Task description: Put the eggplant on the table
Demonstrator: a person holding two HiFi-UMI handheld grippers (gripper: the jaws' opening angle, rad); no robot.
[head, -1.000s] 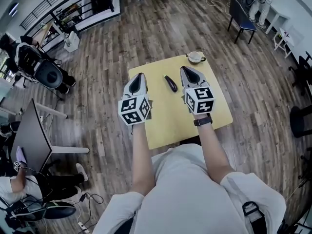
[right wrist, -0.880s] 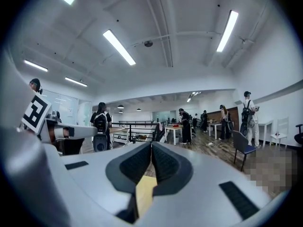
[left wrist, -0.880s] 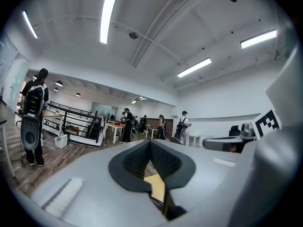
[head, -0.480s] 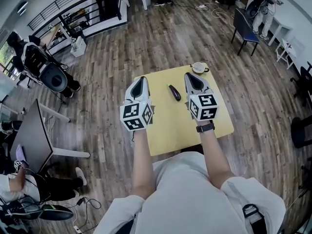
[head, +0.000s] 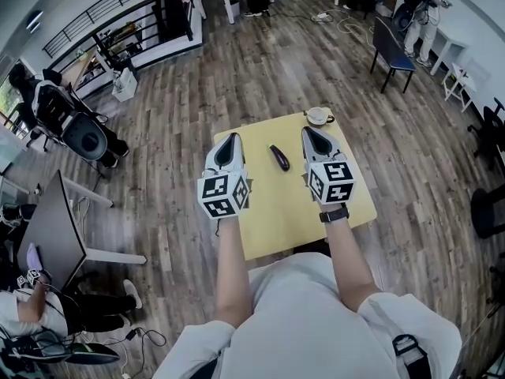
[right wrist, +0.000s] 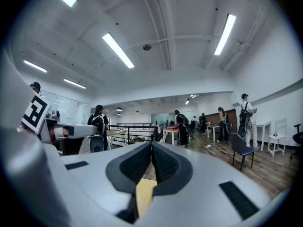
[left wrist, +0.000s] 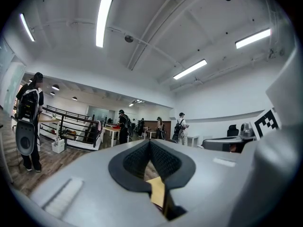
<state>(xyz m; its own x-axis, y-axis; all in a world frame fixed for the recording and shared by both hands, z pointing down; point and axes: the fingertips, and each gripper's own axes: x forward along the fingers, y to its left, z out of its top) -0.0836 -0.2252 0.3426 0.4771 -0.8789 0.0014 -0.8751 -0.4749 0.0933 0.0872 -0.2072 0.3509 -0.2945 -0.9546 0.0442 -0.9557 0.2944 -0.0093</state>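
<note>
A dark purple eggplant [head: 278, 156] lies on the small yellow table [head: 276, 212], between my two grippers and apart from both. My left gripper [head: 231, 139] hovers over the table's left side, its jaws shut with nothing in them; the left gripper view shows the tips [left wrist: 150, 143] meeting. My right gripper [head: 309, 132] is over the table's right side, level, and also shut and empty, with the pads [right wrist: 152, 148] closed together in the right gripper view. The eggplant does not show in either gripper view.
A white cup on a saucer [head: 318, 116] stands at the table's far right corner. A blue chair [head: 392, 39] is farther back on the wood floor. A monitor on a desk [head: 49, 231] is at the left. People with backpacks stand around the room.
The head view has shifted a little, so the table sits slightly differently in frame. Both grippers stay shut over the table and the eggplant lies where it was.
</note>
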